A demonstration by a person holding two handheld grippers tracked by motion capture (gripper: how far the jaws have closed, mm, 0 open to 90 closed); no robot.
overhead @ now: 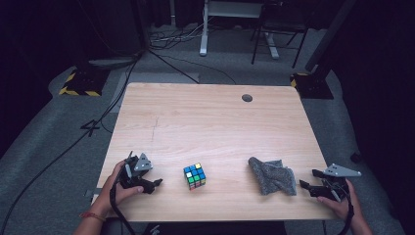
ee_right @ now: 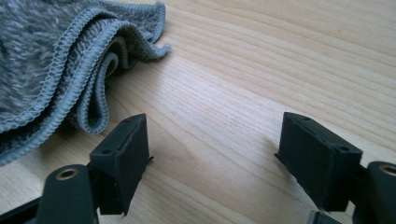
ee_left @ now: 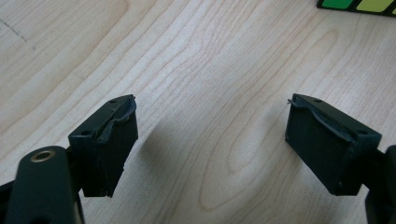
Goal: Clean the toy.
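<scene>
A scrambled colour cube (overhead: 195,176) sits near the table's front edge, at the middle; its green and yellow tiles (ee_left: 357,4) peek in at the top right of the left gripper view. A crumpled grey cloth (overhead: 272,175) lies to the cube's right, and its folded hem (ee_right: 70,70) spreads across the upper left of the right gripper view. My left gripper (overhead: 155,184) rests on the wood left of the cube, open, with bare table between its jaws (ee_left: 212,144). My right gripper (overhead: 308,186) stands open just right of the cloth, nothing between its jaws (ee_right: 212,158).
The light wooden table (overhead: 205,122) has a round cable hole (overhead: 247,98) at the back right. Dark floor with cables, a desk frame (overhead: 204,29) and a stand base (overhead: 313,83) lie beyond the far edge.
</scene>
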